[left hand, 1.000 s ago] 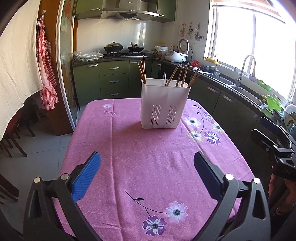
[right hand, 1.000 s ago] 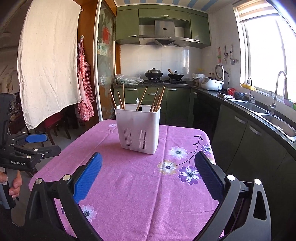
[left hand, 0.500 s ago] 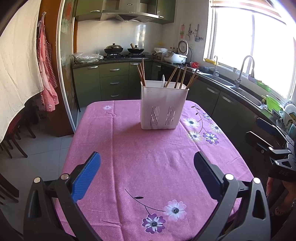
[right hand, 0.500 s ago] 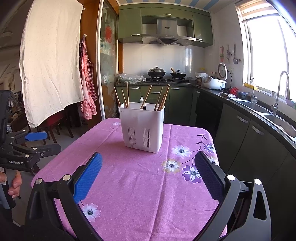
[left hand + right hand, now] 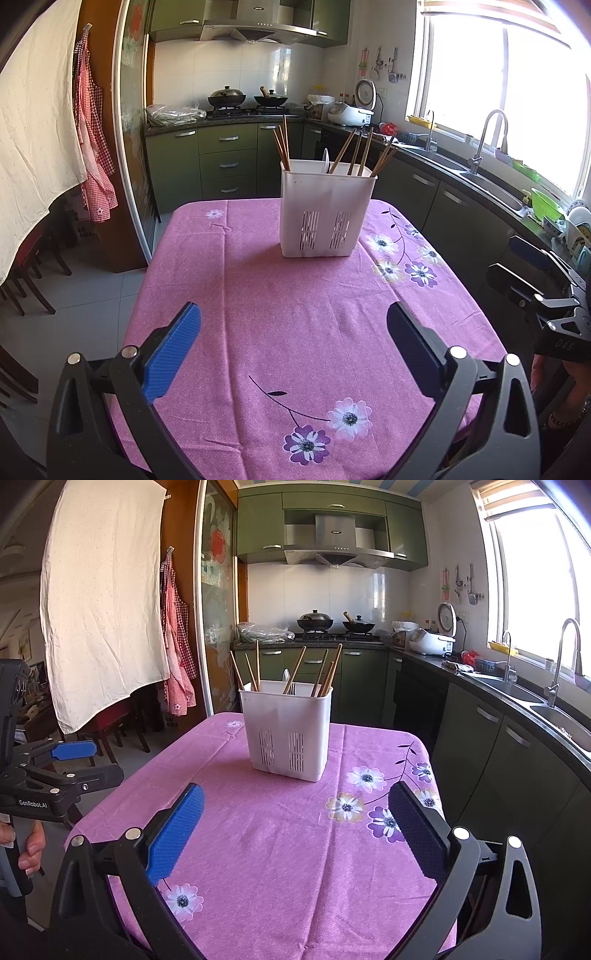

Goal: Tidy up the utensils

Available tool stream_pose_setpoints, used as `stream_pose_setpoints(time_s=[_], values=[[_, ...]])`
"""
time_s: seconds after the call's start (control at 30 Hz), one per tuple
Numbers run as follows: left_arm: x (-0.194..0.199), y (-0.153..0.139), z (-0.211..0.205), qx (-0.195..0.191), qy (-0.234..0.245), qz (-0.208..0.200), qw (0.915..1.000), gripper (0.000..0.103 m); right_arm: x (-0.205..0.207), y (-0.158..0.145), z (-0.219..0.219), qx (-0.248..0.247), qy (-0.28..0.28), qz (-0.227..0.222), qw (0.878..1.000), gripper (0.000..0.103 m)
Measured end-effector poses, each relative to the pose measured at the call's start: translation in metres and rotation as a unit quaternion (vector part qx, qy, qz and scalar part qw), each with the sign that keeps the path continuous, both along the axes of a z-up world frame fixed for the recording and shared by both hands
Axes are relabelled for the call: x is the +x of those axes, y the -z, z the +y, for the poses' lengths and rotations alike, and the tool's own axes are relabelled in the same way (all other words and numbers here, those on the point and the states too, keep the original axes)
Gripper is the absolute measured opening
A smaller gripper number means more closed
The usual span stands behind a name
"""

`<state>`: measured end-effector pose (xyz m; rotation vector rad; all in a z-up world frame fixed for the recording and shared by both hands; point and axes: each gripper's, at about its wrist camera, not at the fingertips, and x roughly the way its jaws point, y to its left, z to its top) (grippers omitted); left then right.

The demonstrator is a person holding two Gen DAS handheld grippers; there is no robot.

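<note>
Change since a second ago: in both of my wrist views the white utensil holder point(image 5: 327, 216) sits a little farther off and lower in the picture than it did; I have drawn both grippers back slightly from it, and nothing on the bench has shifted.
My left gripper point(image 5: 293, 350): jaws spread wide, blue pads apart, nothing between them; it hangs above the near end of the bench.
My right gripper point(image 5: 295, 830): also wide and empty, above the bench's near right part; from the left wrist view it shows at the far right edge point(image 5: 543, 291).
Left gripper seen from the right: at the left edge point(image 5: 70, 762), off the bench's side, my hand point(image 5: 31, 849) around its handle.
Utensil holder: upright on the far half of the bench, slotted vents on its front wall, well apart from both grippers.
Chopsticks point(image 5: 282, 142): wooden, standing in the holder; a few lean in the left part, more point(image 5: 327, 674) lean in the right part.
Spoon point(image 5: 325, 160): a pale handle tip shows between the two chopstick groups; I cannot tell which compartment it stands in.
Bench point(image 5: 258, 295): covered with a pink cloth printed with white and purple flowers.
Background: green cabinets, two pans on the stove point(image 5: 334, 622), a sink point(image 5: 484, 177) beneath the window, a checked apron point(image 5: 177, 653) hanging.
</note>
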<state>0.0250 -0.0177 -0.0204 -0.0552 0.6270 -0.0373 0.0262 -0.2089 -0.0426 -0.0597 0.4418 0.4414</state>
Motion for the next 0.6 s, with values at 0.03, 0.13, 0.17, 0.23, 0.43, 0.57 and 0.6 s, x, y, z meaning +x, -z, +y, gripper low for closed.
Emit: stream_pose_setpoints(time_s=[0.03,0.13,0.17,0.23,0.43,0.57,0.6], values=[[0.0000,0.0000,0.0000,0.000,0.000,0.000,1.0000,0.096,-0.0001,-0.0002,0.0003,0.000,0.000,0.000,1.000,0.098],[0.0000,0.0000,-0.0001,0.000,0.000,0.000,1.0000,0.096,0.0000,0.0000,0.0001,0.001,0.000,0.000,1.000,0.098],[0.0000,0.0001,-0.0002,0.000,0.000,0.000,1.0000,0.096,-0.0002,0.0004,0.0001,0.001,-0.001,0.001,1.000,0.098],[0.0000,0.0000,-0.0003,0.000,0.001,0.001,1.0000,0.096,-0.0002,0.0007,0.0004,0.002,-0.002,0.003,1.000,0.098],[-0.0005,0.0009,-0.0018,0.001,0.001,0.001,1.0000,0.096,-0.0004,0.0014,0.0007,0.001,-0.004,0.005,1.000,0.098],[-0.0004,0.0009,-0.0015,0.001,0.001,0.001,1.0000,0.096,-0.0002,0.0014,0.0008,0.001,-0.004,0.005,1.000,0.098],[-0.0004,0.0009,-0.0013,0.000,0.001,0.001,1.0000,0.096,-0.0009,0.0019,0.0006,0.001,-0.004,0.005,1.000,0.098]])
